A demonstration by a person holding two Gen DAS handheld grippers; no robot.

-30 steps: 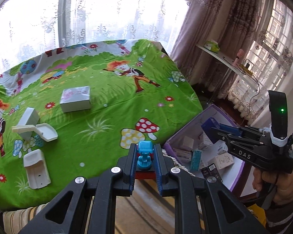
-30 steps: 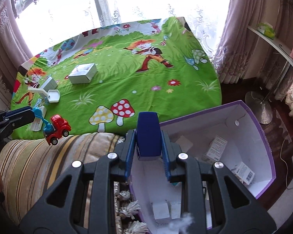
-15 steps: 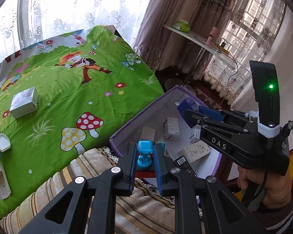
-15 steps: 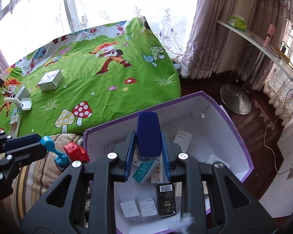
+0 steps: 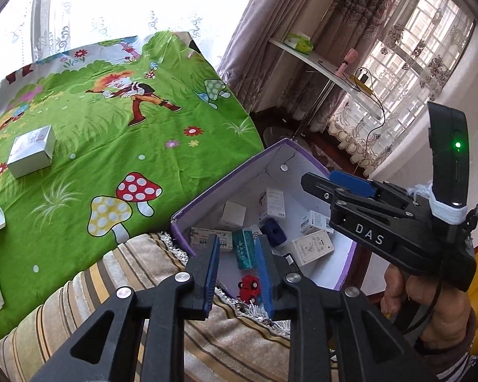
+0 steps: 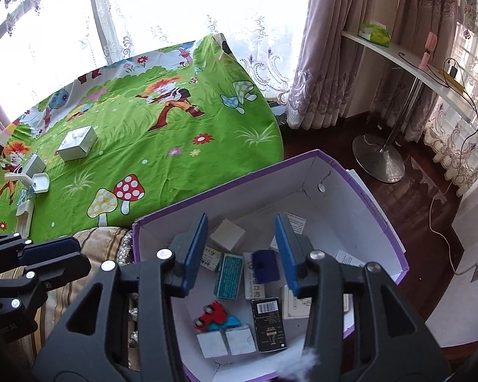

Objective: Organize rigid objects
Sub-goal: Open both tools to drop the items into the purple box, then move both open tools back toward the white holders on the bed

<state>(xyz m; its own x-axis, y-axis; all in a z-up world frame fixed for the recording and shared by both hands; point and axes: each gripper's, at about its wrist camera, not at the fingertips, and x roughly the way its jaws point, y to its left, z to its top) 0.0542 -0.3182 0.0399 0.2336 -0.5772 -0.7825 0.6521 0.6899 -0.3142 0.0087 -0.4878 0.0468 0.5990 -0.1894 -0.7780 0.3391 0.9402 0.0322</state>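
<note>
Step in hand: release of two items into the purple box [image 6: 382, 222]; judged to be at the drop stage.
Left tongs [image 5: 237, 273]: jaws have just been opening and stand narrowly apart, nothing between the pads; positioned over the near corner of the box.
Right tongs [image 6: 242, 248]: jaws have just been opening and stand moderately wide, empty; positioned over the box interior.
Red toy car [image 6: 211, 315]: lies on the box floor on its side (wheels showing), beside two white cartons.
Dark blue block [image 6: 265, 265]: inside the box below the right tongs, resting on or just above the cartons (cannot tell which).
Box contents: several small cartons, one teal carton [image 6: 228, 275] and one black carton [image 6: 268, 324].
Items outstanding: silver box [image 6: 77, 143] and white plastic parts [image 6: 32, 181] remain on the green cartoon sheet [image 6: 175, 140], well apart from the box.
Technique: hold both tongs steady until each item settles, then lift clear of the box wall before reaching back to the sheet.
Risk: the box rim sits near the striped cushion [image 5: 127, 286]; avoid nudging it.
</note>
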